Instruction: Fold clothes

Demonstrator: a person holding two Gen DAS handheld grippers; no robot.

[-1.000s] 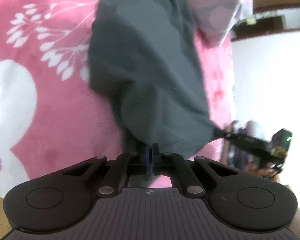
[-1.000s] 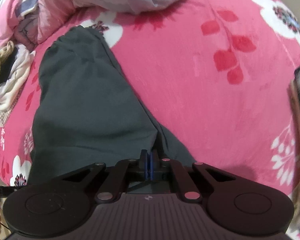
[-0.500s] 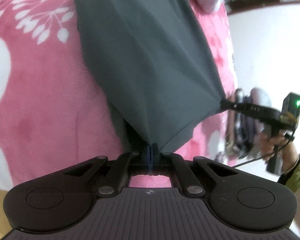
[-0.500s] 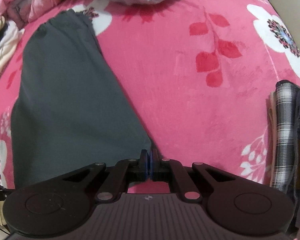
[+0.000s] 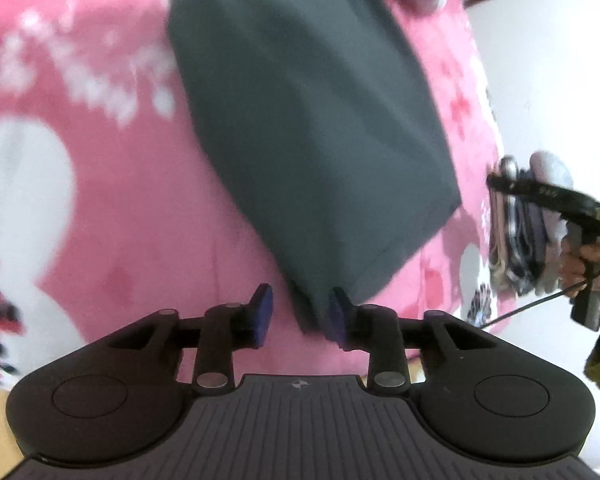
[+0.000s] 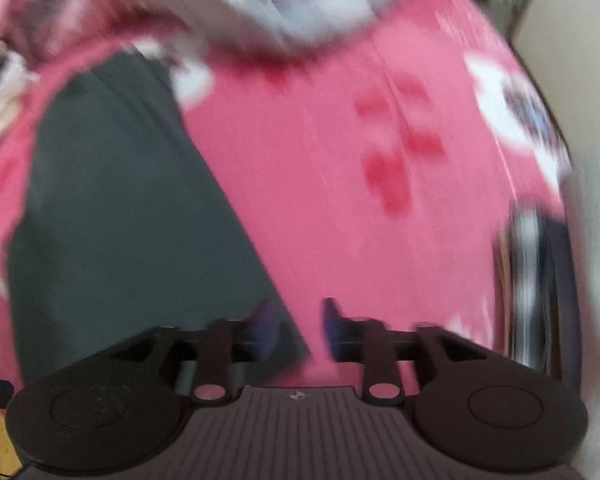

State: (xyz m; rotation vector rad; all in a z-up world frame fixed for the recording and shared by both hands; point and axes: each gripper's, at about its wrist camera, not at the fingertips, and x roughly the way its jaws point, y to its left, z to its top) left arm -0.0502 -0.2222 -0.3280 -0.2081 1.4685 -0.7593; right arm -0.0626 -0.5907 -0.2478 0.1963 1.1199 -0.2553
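Garment: the dark grey garment (image 5: 312,120) lies spread lengthwise on the pink floral bed cover (image 5: 100,240).
Left tongs (image 5: 300,312): released; your jaws stand apart, with the garment's near corner between them, ungripped.
Right tongs (image 6: 296,320): released; jaws apart at the opposite near corner.
Progress: judged early; the garment is laid out flat, and no fold shows yet.
Remaining: regrip and make the folds.
Nearby: a stack of folded clothes (image 5: 520,232) sits at the bed edge.
Note: the right view is blurred.
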